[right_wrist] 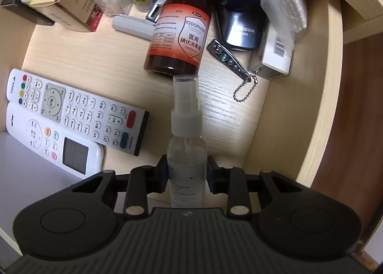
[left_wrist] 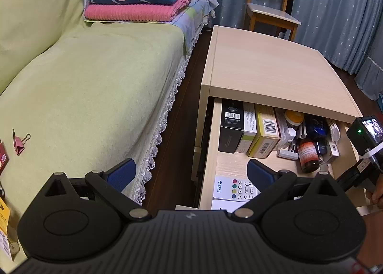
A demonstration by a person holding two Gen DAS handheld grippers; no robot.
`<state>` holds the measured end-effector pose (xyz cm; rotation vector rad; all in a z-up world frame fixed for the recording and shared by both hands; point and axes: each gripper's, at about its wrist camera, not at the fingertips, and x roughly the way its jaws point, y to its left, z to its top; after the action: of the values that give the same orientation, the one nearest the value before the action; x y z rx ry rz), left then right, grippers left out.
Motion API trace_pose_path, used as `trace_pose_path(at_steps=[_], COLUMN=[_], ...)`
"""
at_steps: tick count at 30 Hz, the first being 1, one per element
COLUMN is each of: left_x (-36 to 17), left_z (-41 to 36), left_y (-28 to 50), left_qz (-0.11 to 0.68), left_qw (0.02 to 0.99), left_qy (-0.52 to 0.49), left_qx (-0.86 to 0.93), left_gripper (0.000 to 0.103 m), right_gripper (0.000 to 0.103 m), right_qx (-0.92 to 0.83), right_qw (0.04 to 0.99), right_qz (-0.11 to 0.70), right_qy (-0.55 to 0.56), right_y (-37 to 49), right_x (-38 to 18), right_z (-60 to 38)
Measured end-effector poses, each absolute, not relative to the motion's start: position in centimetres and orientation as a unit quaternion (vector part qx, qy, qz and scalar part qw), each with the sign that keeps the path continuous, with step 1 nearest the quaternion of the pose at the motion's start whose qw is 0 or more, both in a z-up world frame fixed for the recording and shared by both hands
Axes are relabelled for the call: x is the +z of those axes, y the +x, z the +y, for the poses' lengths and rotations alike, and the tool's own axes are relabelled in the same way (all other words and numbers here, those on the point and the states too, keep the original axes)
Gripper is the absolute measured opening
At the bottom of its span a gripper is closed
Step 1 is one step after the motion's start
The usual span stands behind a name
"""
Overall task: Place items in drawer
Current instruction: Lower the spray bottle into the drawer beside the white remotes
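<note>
We have the small clear plastic spray bottle with a white pump and transparent cap (right_wrist: 185,144) clenched at its body in the right gripper (right_wrist: 186,175), cap pointing forward, over the floor of the open pale wood drawer (right_wrist: 318,116). Whether its base rests on the wood we cannot tell. Ahead of the cap lies a brown iodophor bottle with an orange label (right_wrist: 179,34); a silver nail clipper on a bead chain (right_wrist: 229,58) is to the right, two white remote controls (right_wrist: 79,111) to the left. Left gripper (left_wrist: 191,175) is released and empty, above the gap between the green-covered bed (left_wrist: 83,77) and the drawer. Step in hand, we judge: depositing. The next move calls for lowering the bottle onto the bare strip between remotes and clipper, then releasing. A pink binder clip (left_wrist: 19,145) waits on the bed.
</note>
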<state>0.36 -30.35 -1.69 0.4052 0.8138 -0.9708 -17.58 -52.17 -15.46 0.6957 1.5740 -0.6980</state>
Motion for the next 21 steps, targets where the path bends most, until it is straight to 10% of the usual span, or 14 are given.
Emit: trace_pose_path(at_steps=[21], left_x=[-1.9], left_z=[-30.1], left_y=[0.3], left_qz=[0.382], left_qw=[0.795], left_qy=[0.198], left_qx=[-0.429], left_gripper=[0.100], right_gripper=[0.028], right_qx=[0.060], right_qw=[0.634], right_qz=[0.770], right_qy=[0.029], right_y=[-17.0], right_x=[-13.5], right_z=[-49.2])
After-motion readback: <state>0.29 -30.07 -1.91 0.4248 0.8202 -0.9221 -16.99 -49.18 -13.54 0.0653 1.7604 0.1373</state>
